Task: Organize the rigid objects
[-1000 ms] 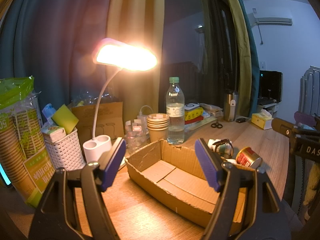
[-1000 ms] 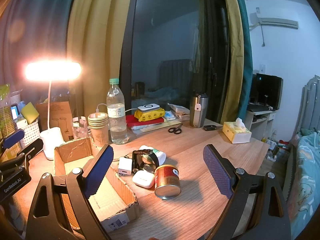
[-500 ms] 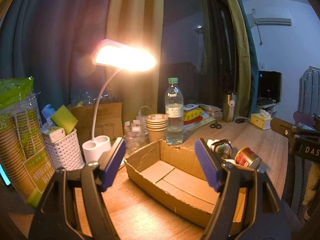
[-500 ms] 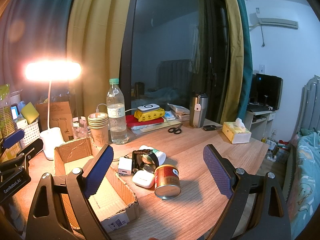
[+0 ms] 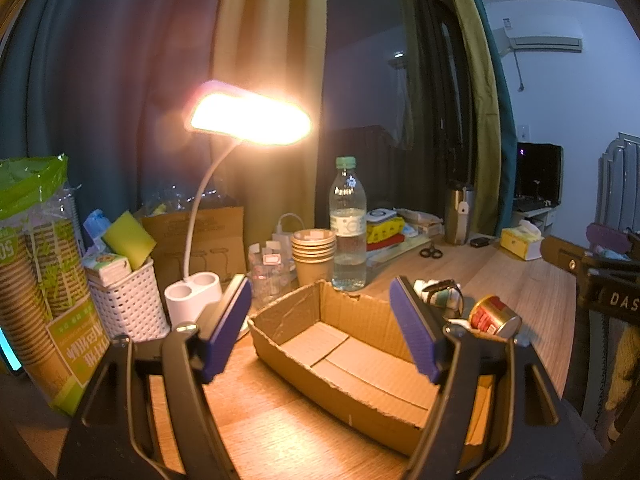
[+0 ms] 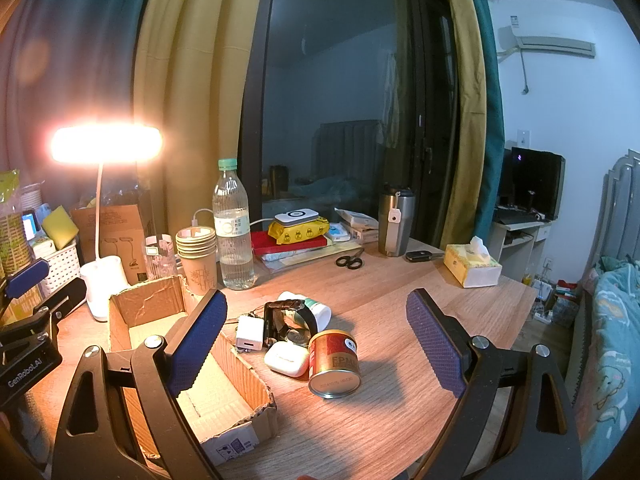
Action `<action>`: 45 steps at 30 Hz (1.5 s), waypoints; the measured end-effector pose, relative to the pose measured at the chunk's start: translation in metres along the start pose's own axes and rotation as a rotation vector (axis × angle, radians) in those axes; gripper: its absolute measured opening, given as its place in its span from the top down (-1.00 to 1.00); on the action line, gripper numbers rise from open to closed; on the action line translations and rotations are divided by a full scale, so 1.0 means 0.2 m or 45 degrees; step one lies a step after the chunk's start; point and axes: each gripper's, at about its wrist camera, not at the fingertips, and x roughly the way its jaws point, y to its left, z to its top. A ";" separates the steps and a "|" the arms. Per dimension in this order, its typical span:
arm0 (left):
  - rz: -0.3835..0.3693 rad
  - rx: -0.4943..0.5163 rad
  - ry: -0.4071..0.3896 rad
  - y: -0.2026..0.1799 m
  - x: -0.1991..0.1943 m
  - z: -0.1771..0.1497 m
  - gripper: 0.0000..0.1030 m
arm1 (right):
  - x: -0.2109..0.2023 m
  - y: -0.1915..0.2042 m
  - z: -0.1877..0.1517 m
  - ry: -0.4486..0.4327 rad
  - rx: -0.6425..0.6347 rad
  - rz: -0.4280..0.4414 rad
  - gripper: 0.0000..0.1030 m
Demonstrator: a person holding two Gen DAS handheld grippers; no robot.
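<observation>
Only right wrist shows charger, earbud case beside can.

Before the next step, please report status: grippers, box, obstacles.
Left gripper open, right gripper open, both empty. Torn brown cardboard box empty. Red tin can, white earbud case beside it. Nothing blocking.

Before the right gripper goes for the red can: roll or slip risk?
The red can stands tilted, leaning on the white case, so a nudge probably tips it. Round body: likely to roll once down. Smooth metal looks slippery; it is probably stiff enough to squeeze.
</observation>
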 end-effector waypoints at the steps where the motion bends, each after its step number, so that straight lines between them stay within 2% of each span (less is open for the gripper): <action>1: 0.000 0.002 -0.003 0.00 0.00 0.00 -0.42 | 0.00 0.00 0.00 -0.001 0.000 -0.001 -0.81; 19: -0.004 0.003 -0.011 0.00 -0.01 0.00 -0.42 | 0.00 -0.01 0.00 0.000 0.002 0.000 -0.81; 27: 0.002 0.005 0.020 0.00 0.00 0.00 -0.42 | 0.01 -0.01 0.00 0.000 0.009 0.003 -0.81; 39: 0.019 -0.051 0.247 -0.03 0.11 -0.06 -0.42 | 0.14 -0.10 -0.04 0.091 0.067 0.024 -0.81; 45: 0.027 -0.054 0.398 -0.10 0.18 -0.13 -0.42 | 0.20 -0.15 -0.08 0.127 0.097 0.043 -0.81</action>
